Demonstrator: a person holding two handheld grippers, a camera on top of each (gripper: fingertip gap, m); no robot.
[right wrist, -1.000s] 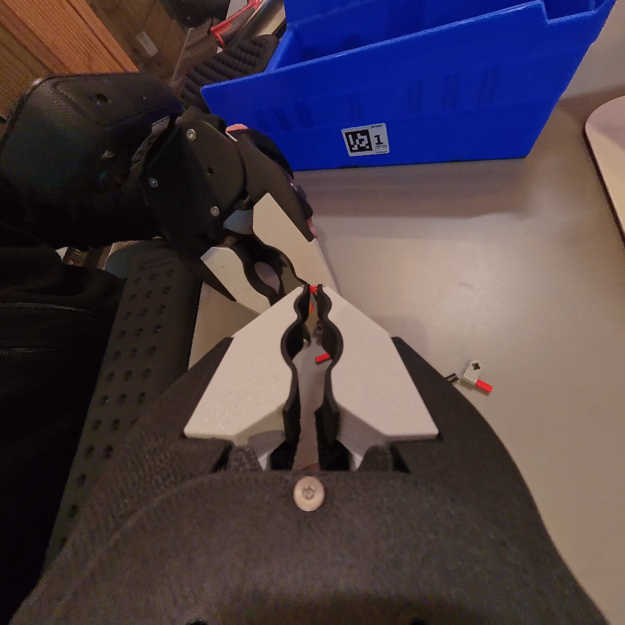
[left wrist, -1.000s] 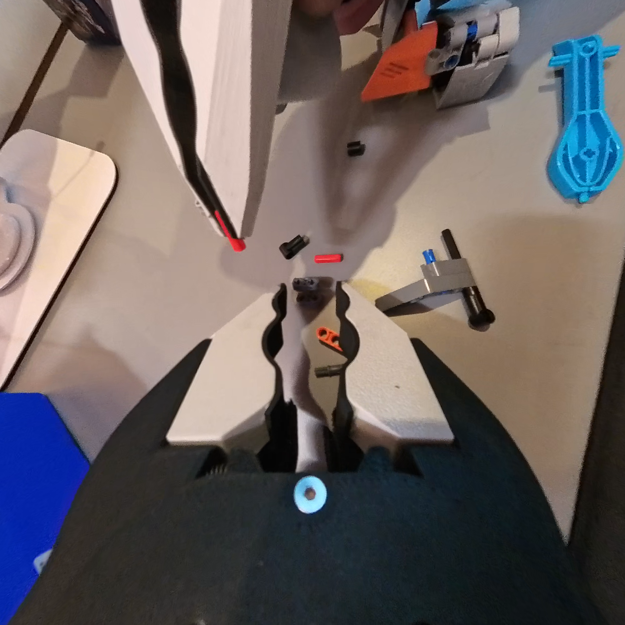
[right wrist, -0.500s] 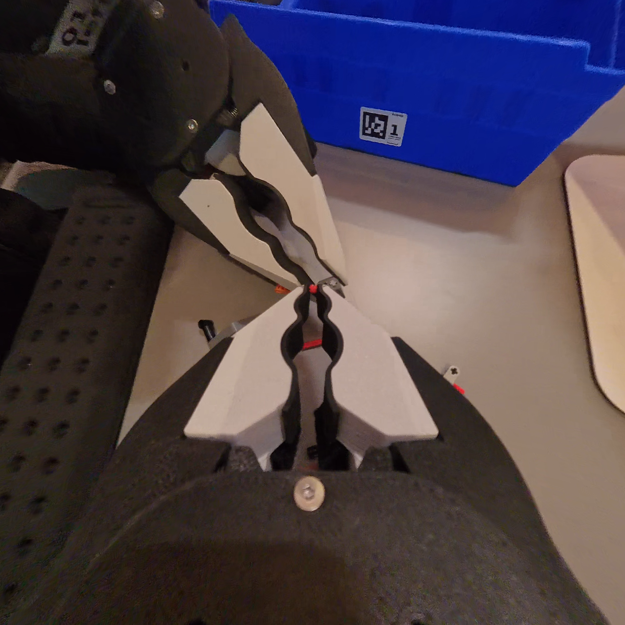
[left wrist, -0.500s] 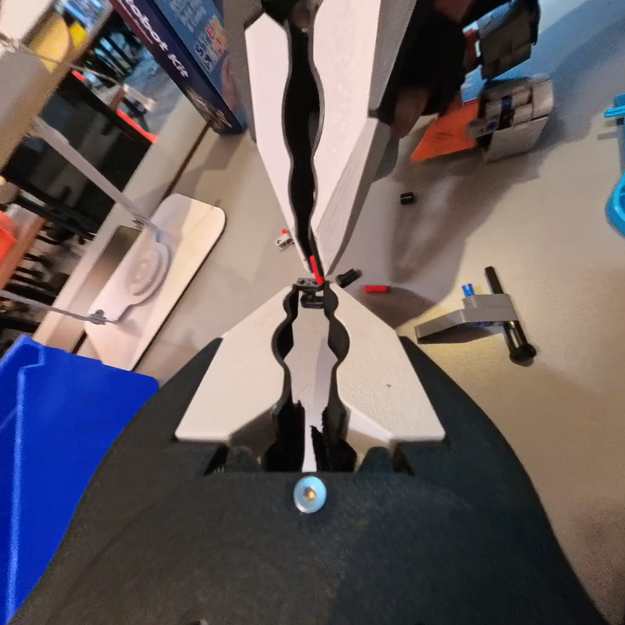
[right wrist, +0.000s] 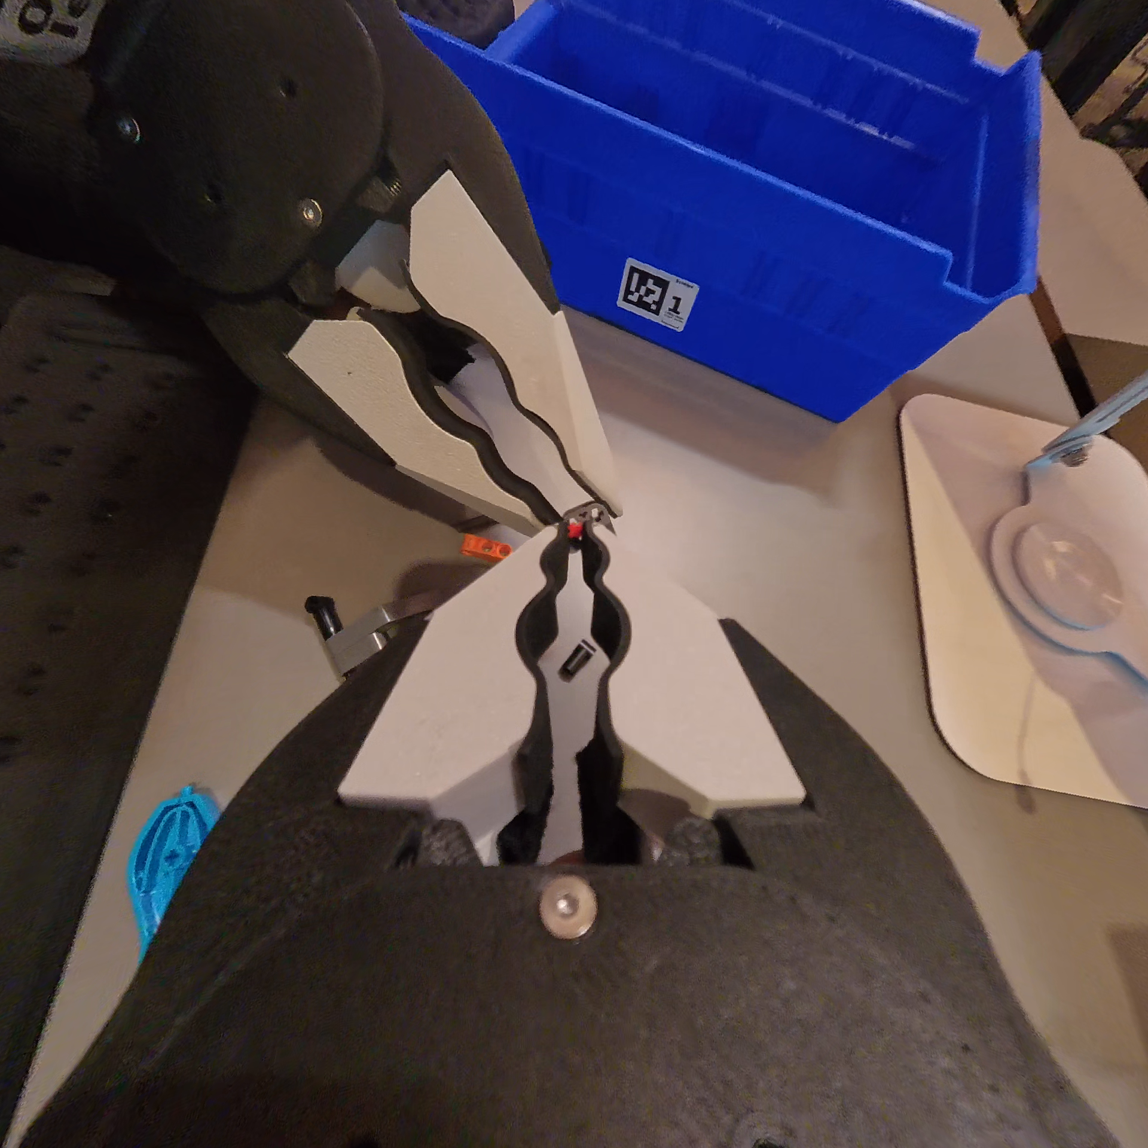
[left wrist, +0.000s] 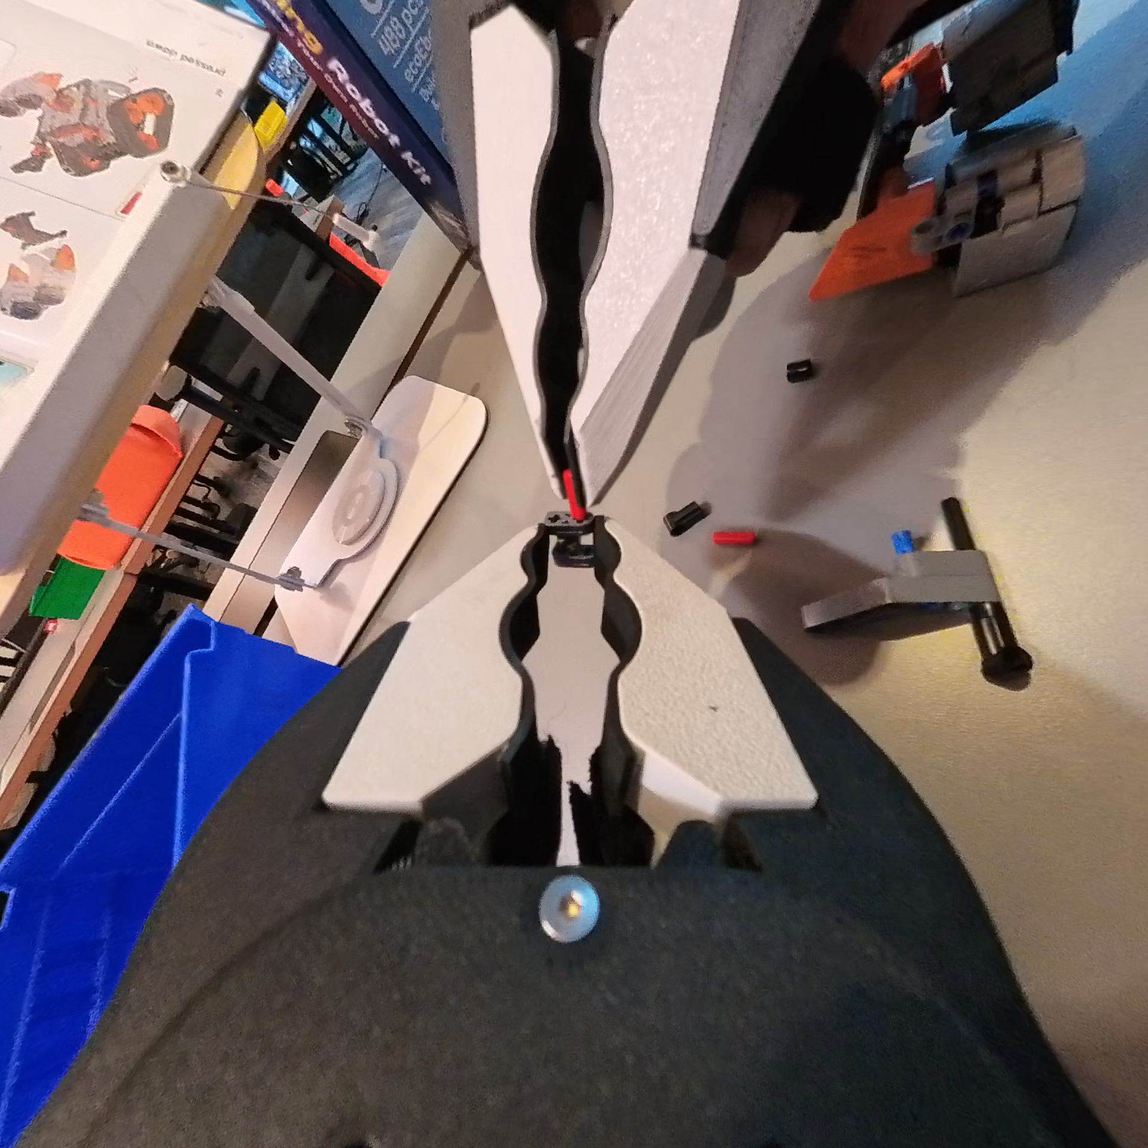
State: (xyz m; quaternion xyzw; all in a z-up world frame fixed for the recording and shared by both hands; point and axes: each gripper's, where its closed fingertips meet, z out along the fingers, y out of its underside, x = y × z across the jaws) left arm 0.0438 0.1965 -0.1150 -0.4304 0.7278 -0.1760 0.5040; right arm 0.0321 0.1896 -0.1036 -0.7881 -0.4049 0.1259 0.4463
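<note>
My left gripper [left wrist: 573, 528] is shut on a small black connector piece [left wrist: 571, 539], held above the table. My right gripper [right wrist: 578, 535] is shut on a thin red pin [right wrist: 575, 530]. The two grippers meet tip to tip. In the left wrist view the right gripper [left wrist: 574, 491] comes down from above, and the red pin [left wrist: 570, 492] touches the top of the black piece. In the right wrist view the left gripper [right wrist: 590, 510] reaches in from the upper left with the black piece [right wrist: 587, 510] at its tips.
On the table lie a grey lever assembly with a black axle [left wrist: 919, 590], a loose red pin [left wrist: 733, 538], small black pieces [left wrist: 683, 517], an orange-and-grey model [left wrist: 932, 236], an orange part [right wrist: 484, 546] and a light blue piece [right wrist: 168, 857]. A blue bin [right wrist: 776, 205] stands behind, a white stand base [right wrist: 1019, 596] at the right.
The left gripper closed on the black piece and lifted it off the table. Both grippers rose and came together, so the red pin now touches the black piece.
</note>
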